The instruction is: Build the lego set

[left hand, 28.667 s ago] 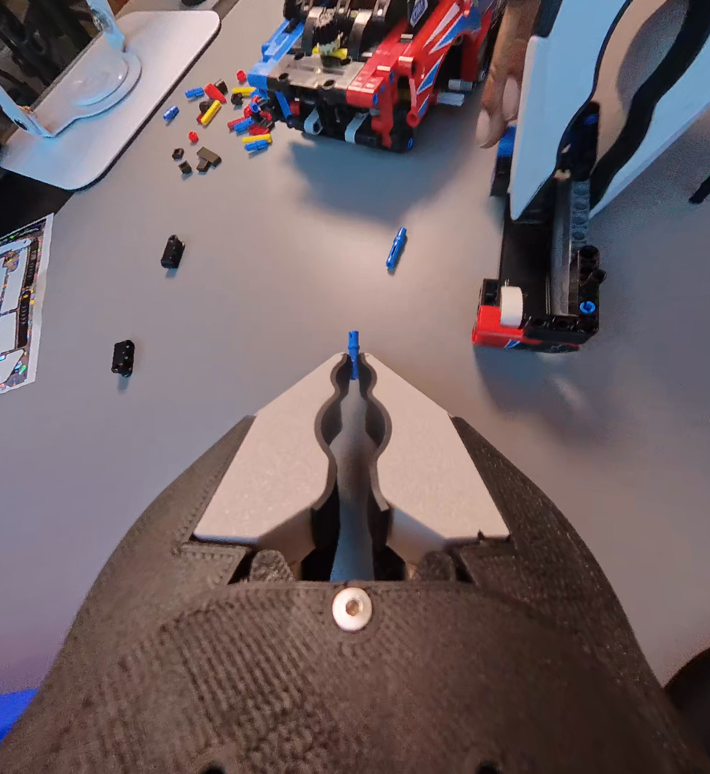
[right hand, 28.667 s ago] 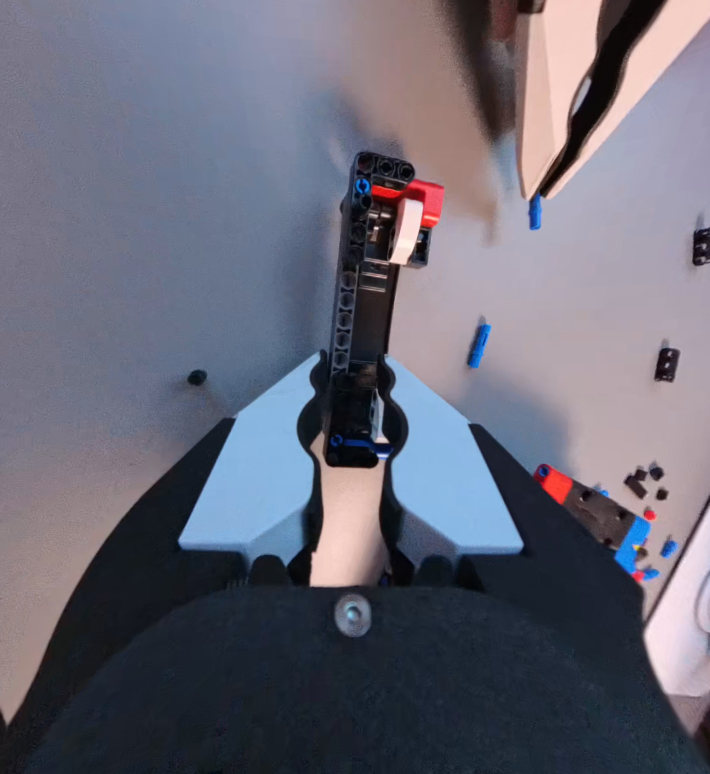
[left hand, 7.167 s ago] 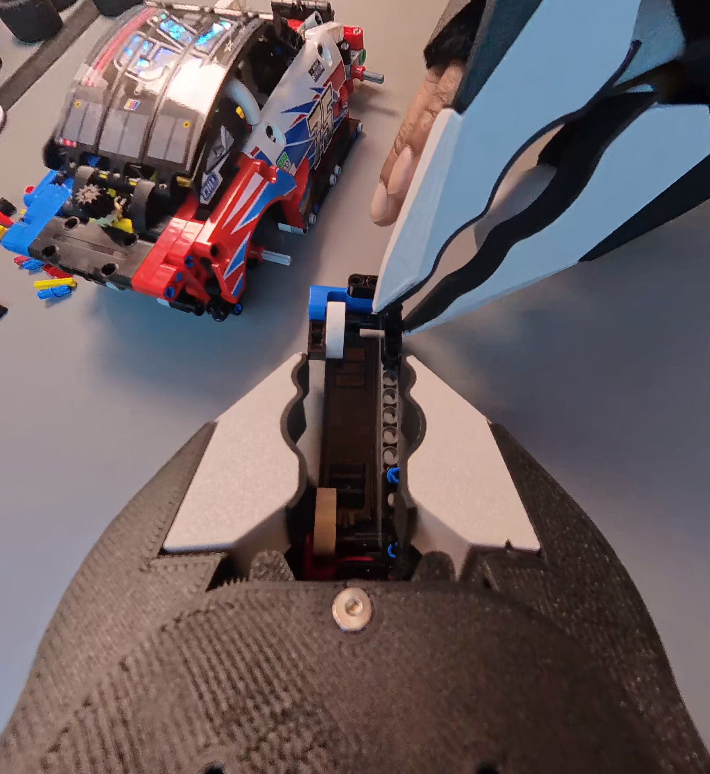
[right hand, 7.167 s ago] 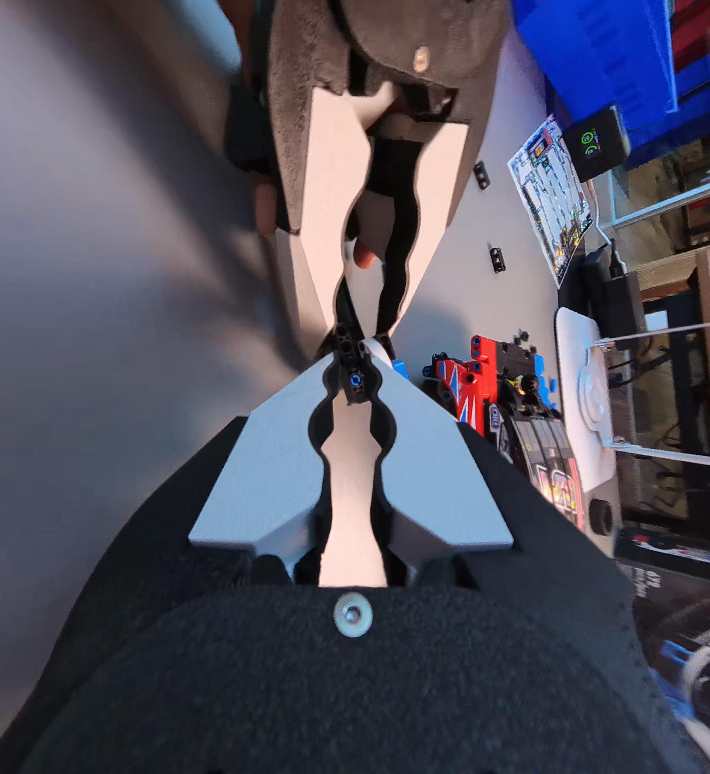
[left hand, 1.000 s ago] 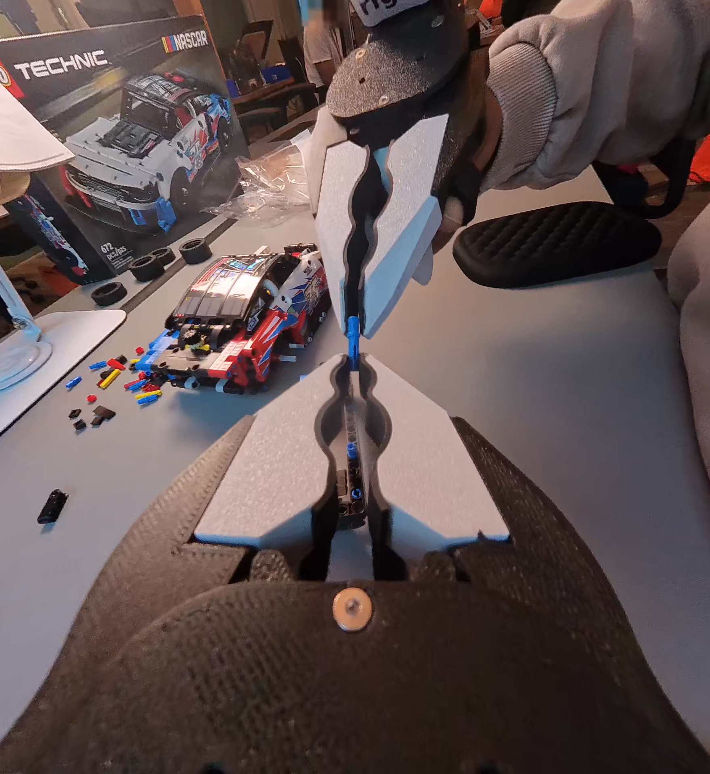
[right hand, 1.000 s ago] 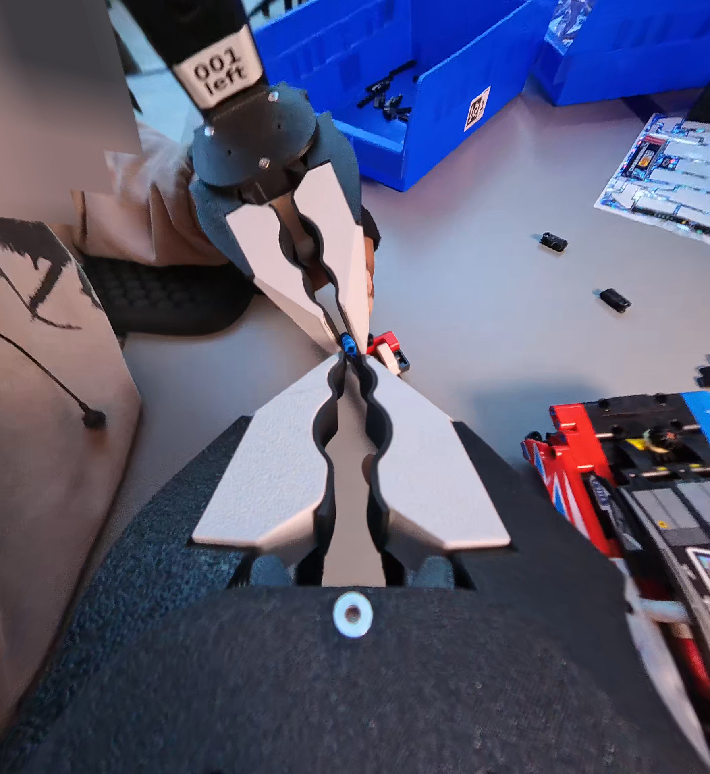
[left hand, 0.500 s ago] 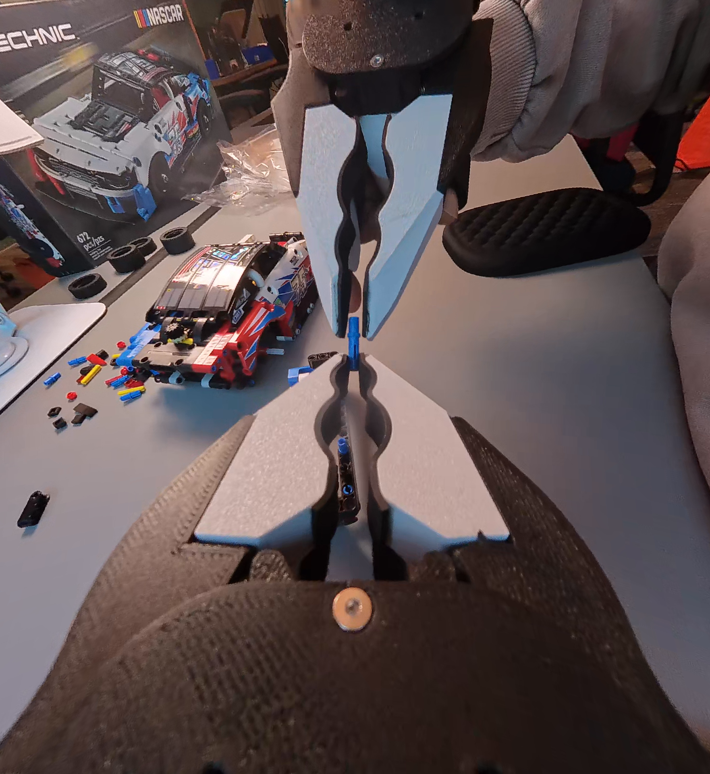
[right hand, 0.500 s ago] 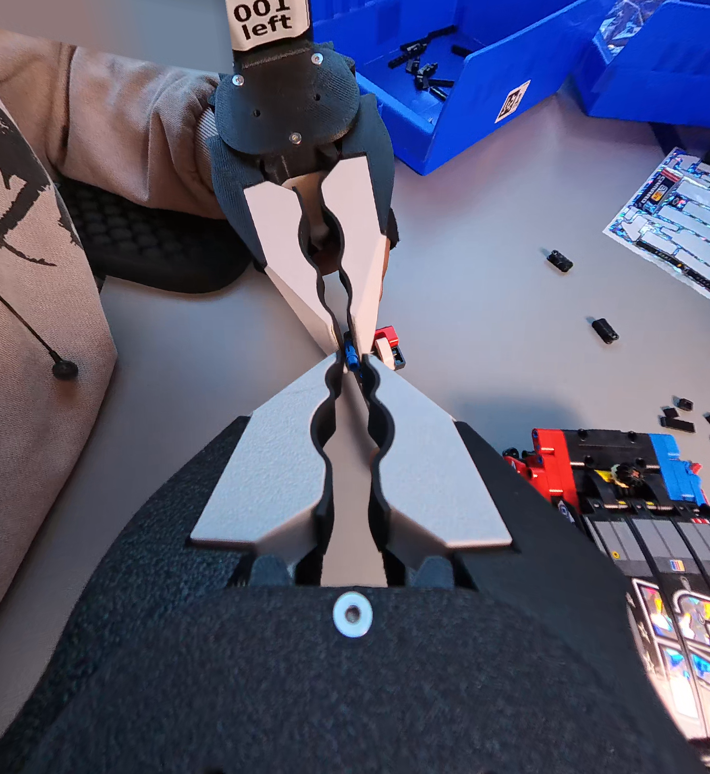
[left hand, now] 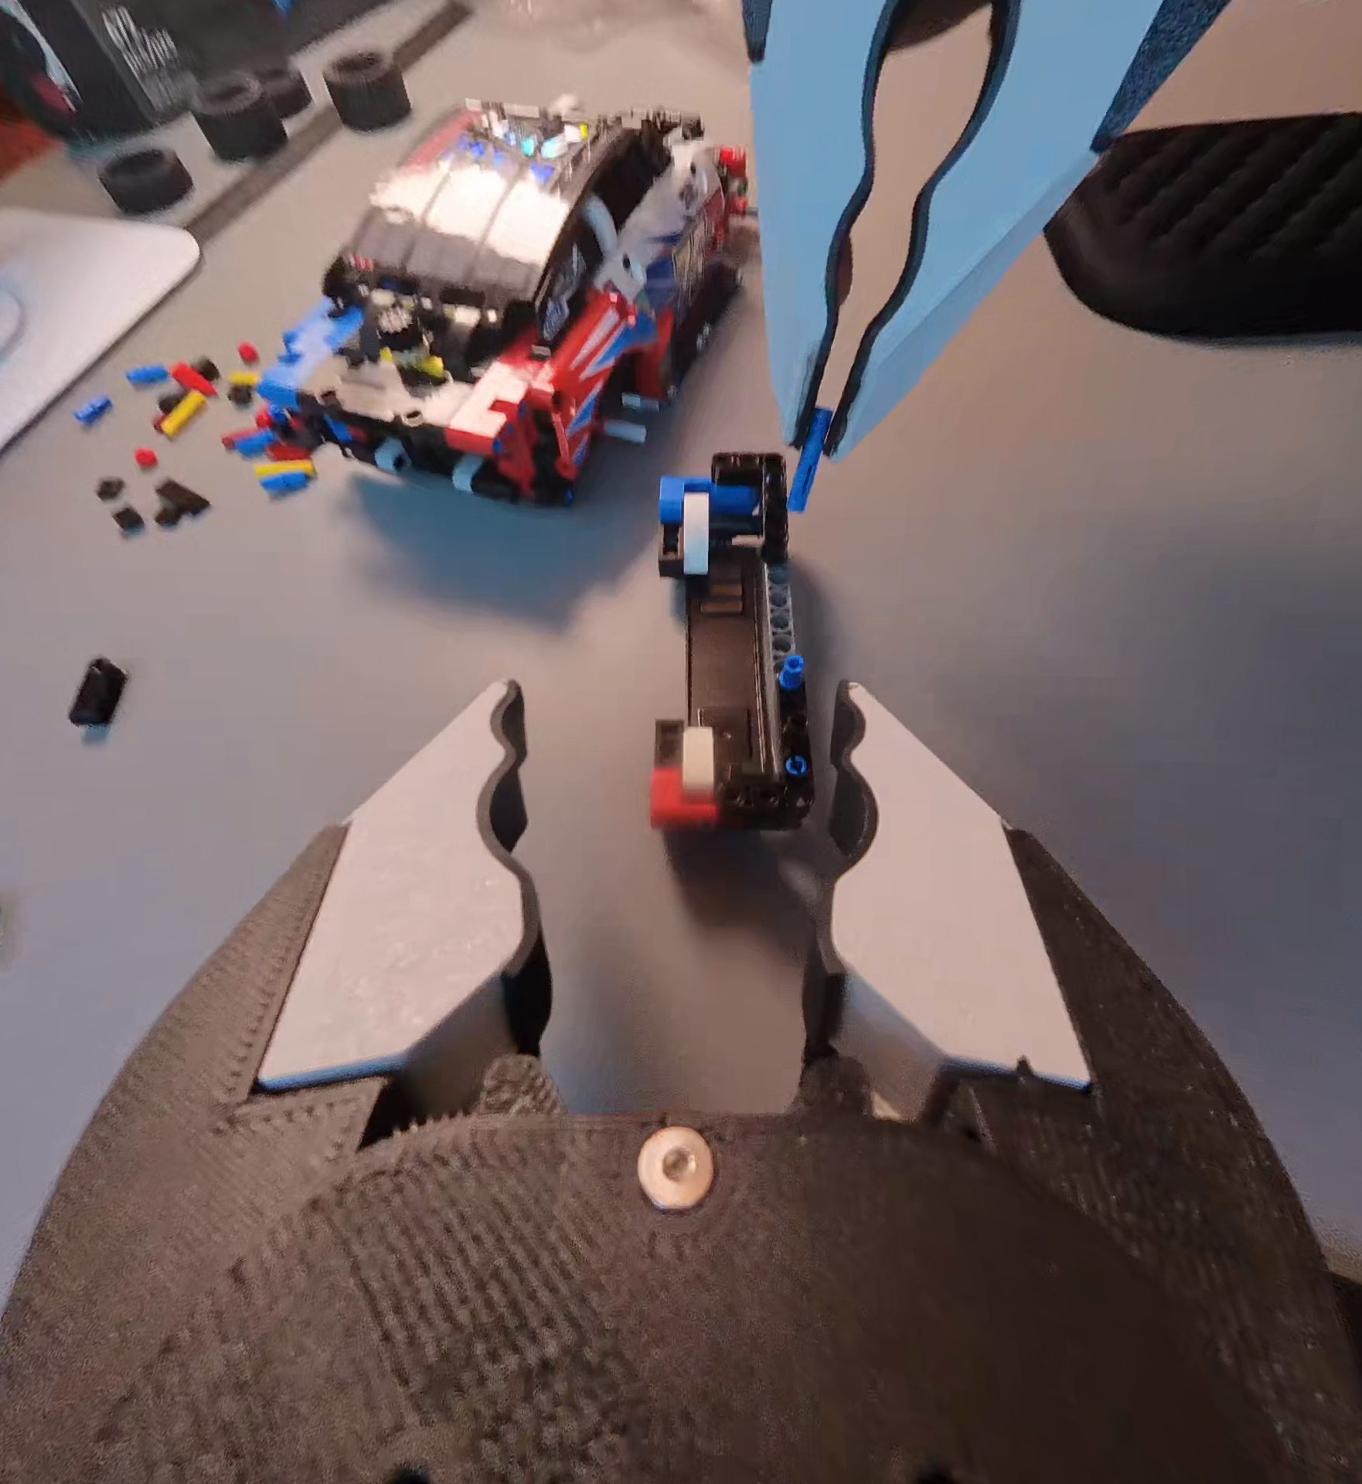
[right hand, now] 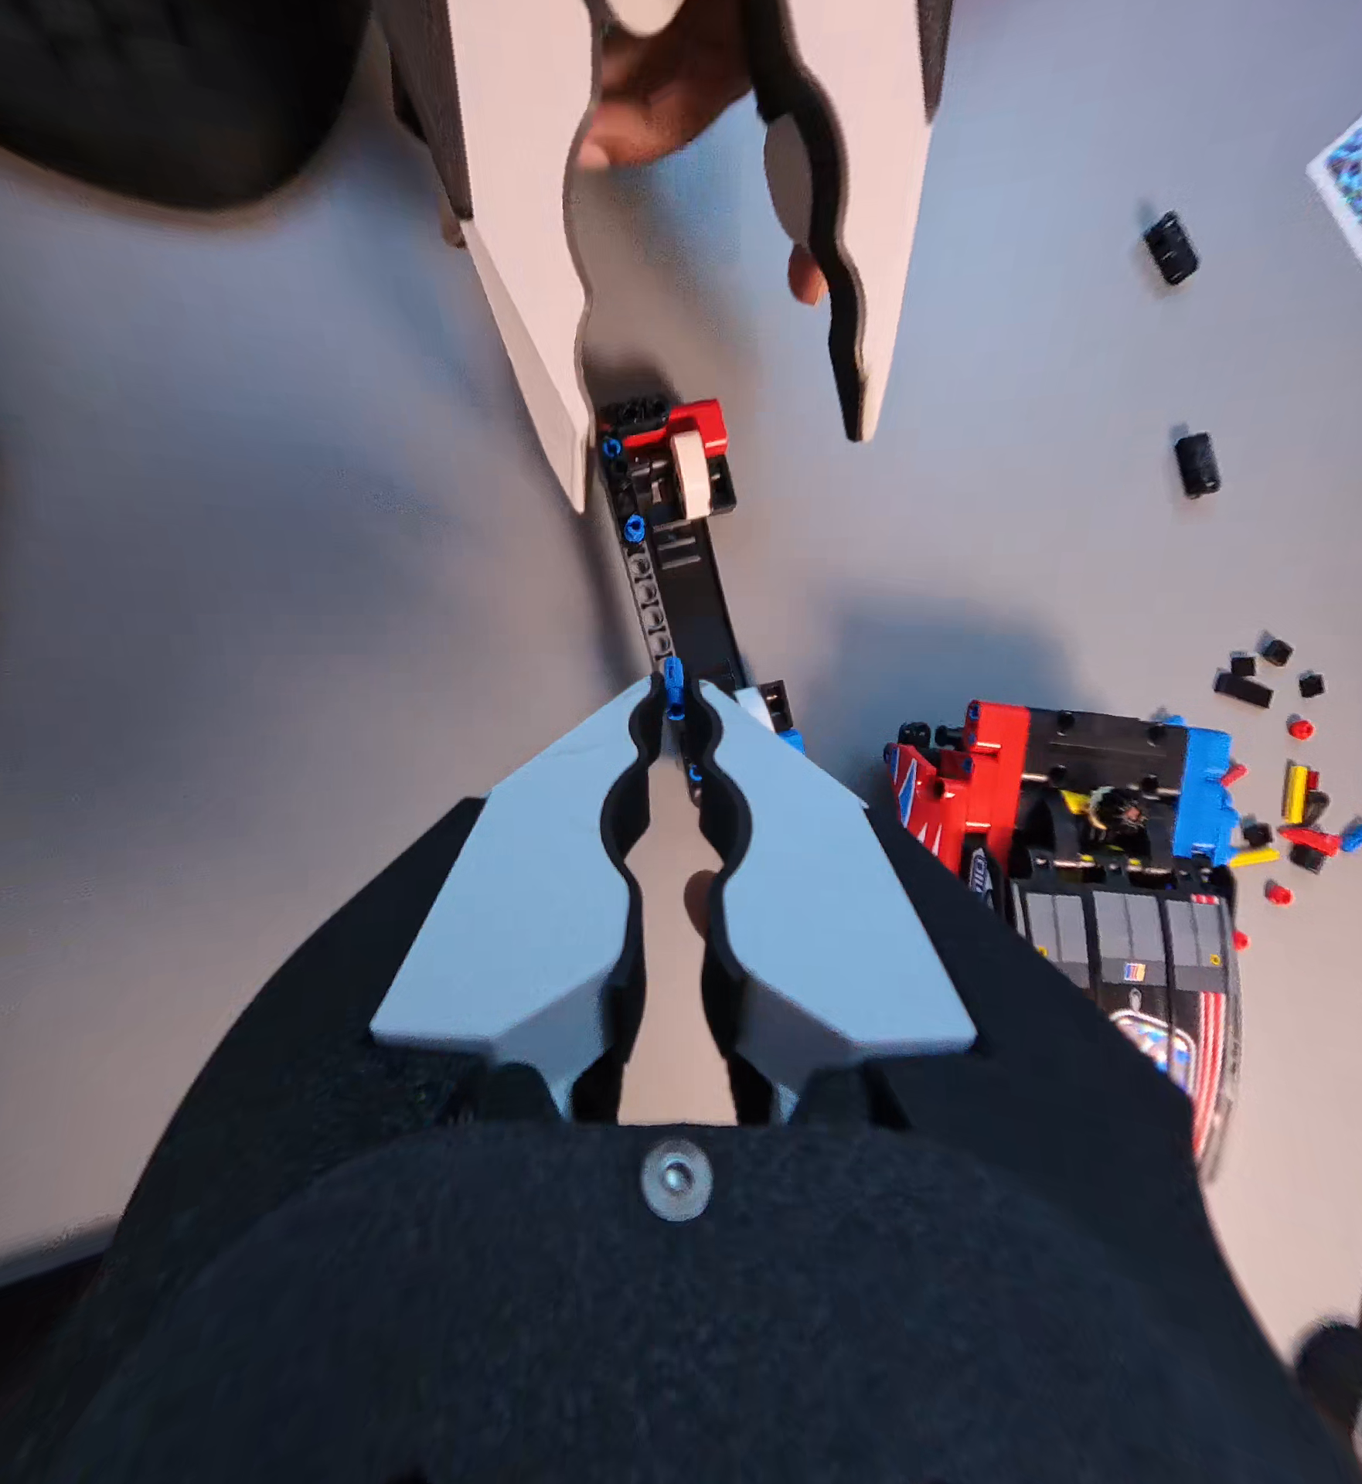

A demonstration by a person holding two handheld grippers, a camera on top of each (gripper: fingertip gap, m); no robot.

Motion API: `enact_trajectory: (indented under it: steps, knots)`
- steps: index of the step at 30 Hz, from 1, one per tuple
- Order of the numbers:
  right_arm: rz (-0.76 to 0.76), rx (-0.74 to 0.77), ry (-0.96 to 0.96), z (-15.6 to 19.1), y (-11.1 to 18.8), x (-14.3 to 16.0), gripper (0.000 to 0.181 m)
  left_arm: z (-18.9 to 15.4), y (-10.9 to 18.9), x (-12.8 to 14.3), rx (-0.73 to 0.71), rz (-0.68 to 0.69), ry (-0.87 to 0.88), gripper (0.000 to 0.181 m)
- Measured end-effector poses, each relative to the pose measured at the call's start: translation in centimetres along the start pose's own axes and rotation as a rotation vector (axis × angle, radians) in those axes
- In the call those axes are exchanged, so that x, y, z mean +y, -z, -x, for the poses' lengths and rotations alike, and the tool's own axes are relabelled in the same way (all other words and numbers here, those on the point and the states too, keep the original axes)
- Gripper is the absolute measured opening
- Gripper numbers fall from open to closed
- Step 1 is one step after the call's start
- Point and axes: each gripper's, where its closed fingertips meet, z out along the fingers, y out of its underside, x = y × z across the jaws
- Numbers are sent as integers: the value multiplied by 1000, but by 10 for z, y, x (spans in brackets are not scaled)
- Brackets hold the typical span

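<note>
The left gripper (left hand: 674,707) is standing with its jaws spread wide and is grasping nothing; it is hanging just above the grey table (left hand: 1103,642), and the near end of the black beam assembly (left hand: 738,666) is lying between its fingertips without visibly touching either one. The assembly is lying flat on the table, with a red and white block at its near end and a blue and white block at its far end in the left wrist view. The right gripper (right hand: 676,689) is clenching a small blue pin (right hand: 673,682) at its fingertips, with the pin projecting forward from the jaws. In the left wrist view the same pin (left hand: 809,462) is pointing down beside the far right corner of the assembly; whether it is touching the beam cannot be determined. The partly built red, blue and black car (left hand: 533,321) is sitting on the table to the left of the assembly, well apart from both grippers. Loose small parts (left hand: 180,417) in red, blue, yellow and black are lying scattered beside the car's open end. Two separate black connectors (right hand: 1180,353) are lying farther along the table, and black tyres (left hand: 260,104) are resting beyond the car.
</note>
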Motion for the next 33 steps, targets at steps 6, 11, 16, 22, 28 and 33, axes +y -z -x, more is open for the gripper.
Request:
enact_trajectory:
  steps: [6, 11, 16, 22, 28, 33]
  knots:
    - [158, -38, 41, -2, -11, 12, 2, -11, -13, 18, 34, 91, 38, 74]
    - [224, -56, 36, -1, -16, 18, 2, -9, -18, 20, -5, 95, 12, 55]
    - [318, -41, 69, -4, -17, 20, 2, -9, -18, 21, 5, 99, 12, 46]
    - [391, -38, 183, -5, -17, 19, 2, -9, -17, 22, 13, 101, 15, 45]
    - [470, -19, 296, -6, -15, 22, 2, -9, -17, 21, 14, 99, 30, 45]
    - [438, -52, 202, -3, -15, 15, 2, -7, -15, 20, 12, 82, 44, 45]
